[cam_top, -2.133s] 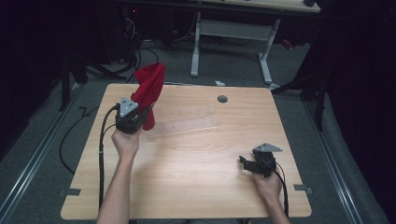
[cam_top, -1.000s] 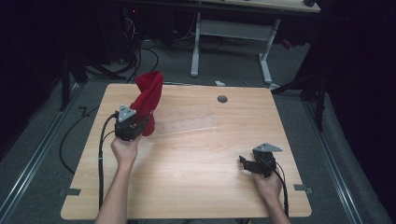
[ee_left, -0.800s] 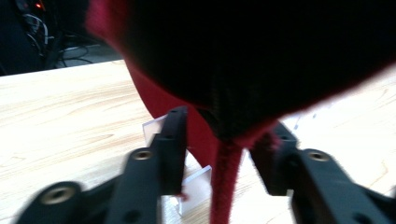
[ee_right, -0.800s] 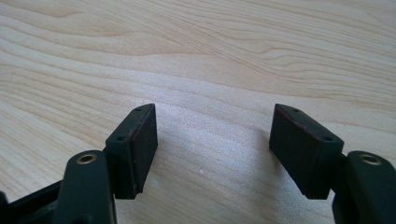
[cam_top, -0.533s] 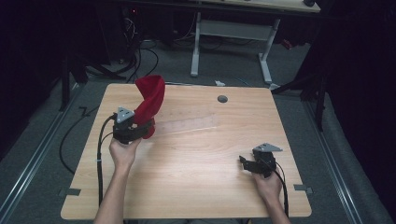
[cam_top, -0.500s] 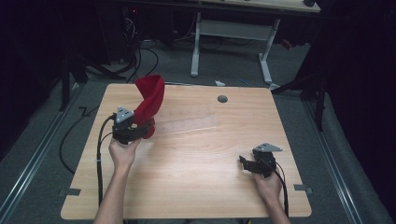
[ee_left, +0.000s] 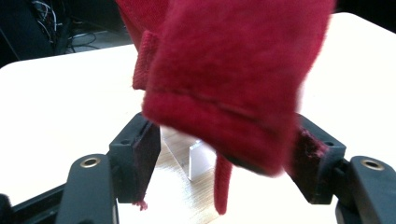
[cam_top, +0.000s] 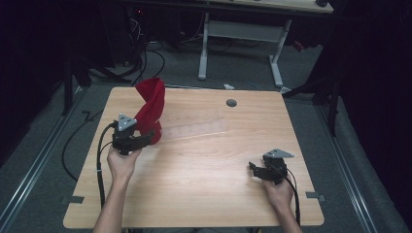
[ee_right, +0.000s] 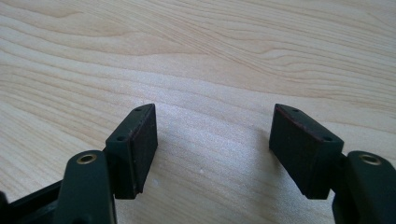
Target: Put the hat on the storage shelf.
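Room: dark, grey carpet floor (cam_top: 58,160), white-legged desk (cam_top: 243,29) at far side, cables on floor far left.
Worktop (cam_top: 204,170): light wood, small round grommet (cam_top: 231,103) far centre.
Red cloth (cam_top: 151,109): far left of worktop, standing up in a twisted column, its low end at my left gripper. In left gripper view the hem (ee_left: 224,116) hangs between my jaws, blurred, with a thin strand dangling below it.
Clear strip (cam_top: 194,130): see-through flat piece lying on worktop just right of cloth, running toward centre; its near end (ee_left: 198,161) visible behind cloth in left gripper view.
Left gripper (cam_top: 145,137): near-left of cloth, in my left hand (cam_top: 121,162). Jaws have just been opening and now stand wide; cloth is between them, brushing the right pad, left pad clear of it, so no squeeze.
Right gripper (cam_top: 256,168): near right of worktop, in my right hand (cam_top: 277,191), well apart from cloth. Jaws spread wide over bare wood (ee_right: 210,140), nothing between them.
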Demonstrator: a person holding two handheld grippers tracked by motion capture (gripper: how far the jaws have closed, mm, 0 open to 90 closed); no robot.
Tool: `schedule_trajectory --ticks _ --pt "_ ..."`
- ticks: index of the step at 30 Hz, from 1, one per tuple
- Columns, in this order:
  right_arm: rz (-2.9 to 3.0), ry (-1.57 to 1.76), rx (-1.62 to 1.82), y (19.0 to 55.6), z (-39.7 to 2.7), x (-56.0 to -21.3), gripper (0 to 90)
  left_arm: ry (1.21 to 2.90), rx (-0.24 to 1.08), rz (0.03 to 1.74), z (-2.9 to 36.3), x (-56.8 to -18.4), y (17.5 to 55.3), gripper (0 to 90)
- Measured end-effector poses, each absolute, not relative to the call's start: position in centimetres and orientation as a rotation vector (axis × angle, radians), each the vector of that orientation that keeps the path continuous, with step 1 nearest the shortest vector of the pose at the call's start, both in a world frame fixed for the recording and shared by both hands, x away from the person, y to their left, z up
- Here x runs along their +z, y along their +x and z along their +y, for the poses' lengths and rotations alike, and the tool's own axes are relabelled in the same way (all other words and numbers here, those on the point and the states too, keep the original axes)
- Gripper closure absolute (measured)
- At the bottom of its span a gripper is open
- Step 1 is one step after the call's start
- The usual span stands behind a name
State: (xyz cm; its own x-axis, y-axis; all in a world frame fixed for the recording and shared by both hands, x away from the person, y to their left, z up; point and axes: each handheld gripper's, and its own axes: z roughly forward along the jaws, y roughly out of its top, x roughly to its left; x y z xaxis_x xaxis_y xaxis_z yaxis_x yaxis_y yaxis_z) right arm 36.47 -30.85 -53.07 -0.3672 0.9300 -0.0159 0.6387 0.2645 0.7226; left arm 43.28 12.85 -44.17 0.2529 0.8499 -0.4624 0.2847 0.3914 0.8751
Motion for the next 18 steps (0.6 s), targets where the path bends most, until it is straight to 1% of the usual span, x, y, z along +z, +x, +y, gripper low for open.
schedule_trajectory --ticks 5,11,18 --pt "2.100 1.418 0.884 36.5 -30.9 -53.1 32.5 1.175 0.547 1.293 12.9 -43.8 42.5 34.9" --pt "2.101 1.418 0.884 36.5 -30.9 -53.1 32.5 1.152 0.546 1.303 13.5 -43.4 41.4 37.0" --pt "2.101 1.420 0.884 36.5 -30.9 -53.1 32.6 1.141 0.540 1.303 14.4 -43.4 39.8 36.3"
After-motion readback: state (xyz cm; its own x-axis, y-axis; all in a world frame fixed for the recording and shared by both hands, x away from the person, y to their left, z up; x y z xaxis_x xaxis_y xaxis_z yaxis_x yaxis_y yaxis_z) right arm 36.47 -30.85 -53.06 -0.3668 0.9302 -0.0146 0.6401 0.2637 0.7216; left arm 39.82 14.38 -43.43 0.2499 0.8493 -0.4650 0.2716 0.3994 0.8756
